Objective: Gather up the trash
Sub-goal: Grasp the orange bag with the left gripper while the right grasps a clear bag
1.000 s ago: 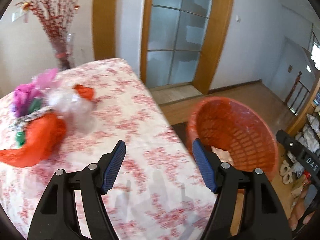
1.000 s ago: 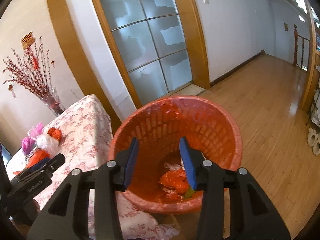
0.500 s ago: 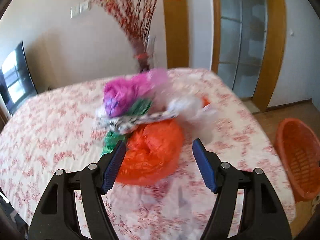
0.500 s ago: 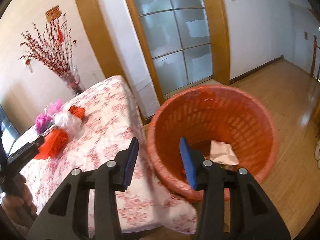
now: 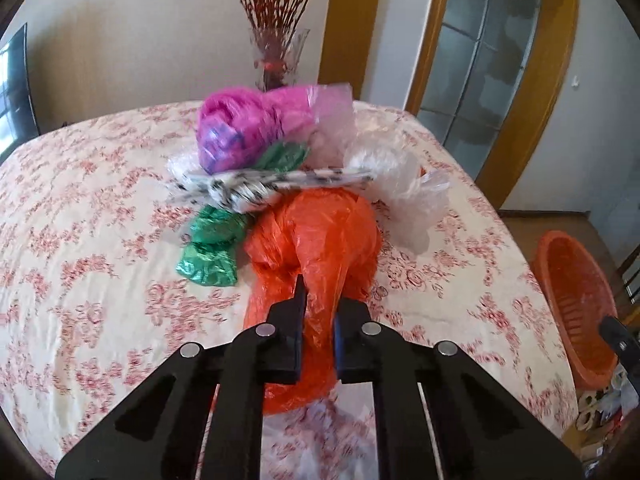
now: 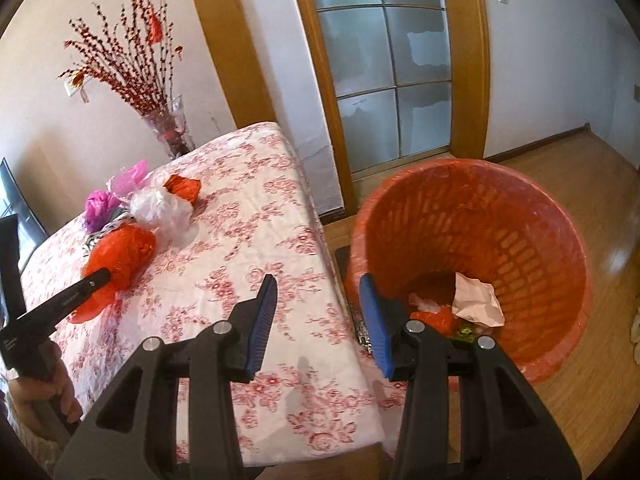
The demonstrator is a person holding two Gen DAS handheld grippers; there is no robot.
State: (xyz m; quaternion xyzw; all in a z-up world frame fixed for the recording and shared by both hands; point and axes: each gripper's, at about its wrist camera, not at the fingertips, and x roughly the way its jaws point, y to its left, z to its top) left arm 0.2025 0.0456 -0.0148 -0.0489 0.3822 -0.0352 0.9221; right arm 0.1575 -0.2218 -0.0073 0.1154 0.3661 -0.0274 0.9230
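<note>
A pile of plastic-bag trash lies on the floral tablecloth: an orange bag, a green one, a pink one, a clear one and a black-and-white wrapper. My left gripper is shut on the near tail of the orange bag; it also shows in the right wrist view. My right gripper is open and empty above the table's edge, beside the orange basket, which holds crumpled paper and scraps.
A glass vase of red branches stands at the table's far edge behind the pile. The basket stands on the wooden floor right of the table, before a glass door. A small orange scrap lies by the clear bag.
My left gripper swung from the basket side to the trash pile, moved in and closed on the orange bag. My right gripper drew back from over the basket toward the table's edge, still open.
</note>
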